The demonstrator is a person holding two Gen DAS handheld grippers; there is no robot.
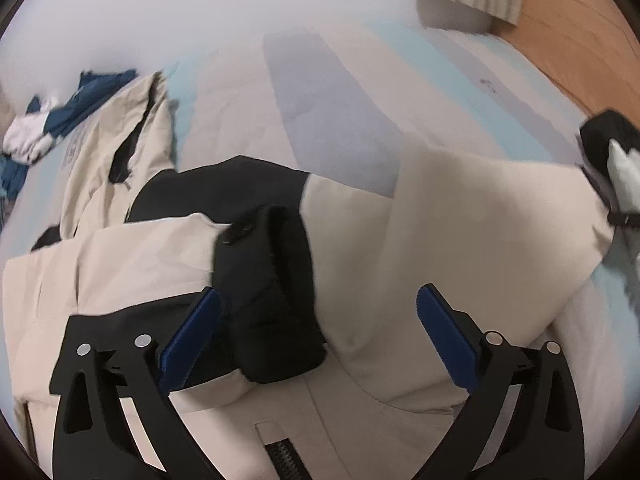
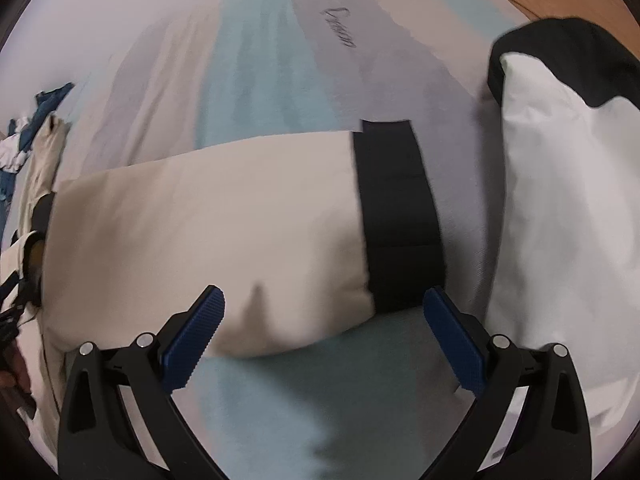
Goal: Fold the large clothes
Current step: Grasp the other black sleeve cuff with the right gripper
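Left tongs (image 1: pixel 316 320) spread wide above a cream and black jacket (image 1: pixel 440 208) lying on the striped bed sheet (image 1: pixel 332 92), black cuff (image 1: pixel 268 288) loose between the blue pads, not pinched; right tongs (image 2: pixel 324 320) likewise apart, empty, over a cream sleeve (image 2: pixel 200 220) with black band (image 2: pixel 400 216); blue and white clothes (image 1: pixel 48 128) heaped far left.

dark script on bedsheet (image 2: pixel 340 28), blurred, unreadable
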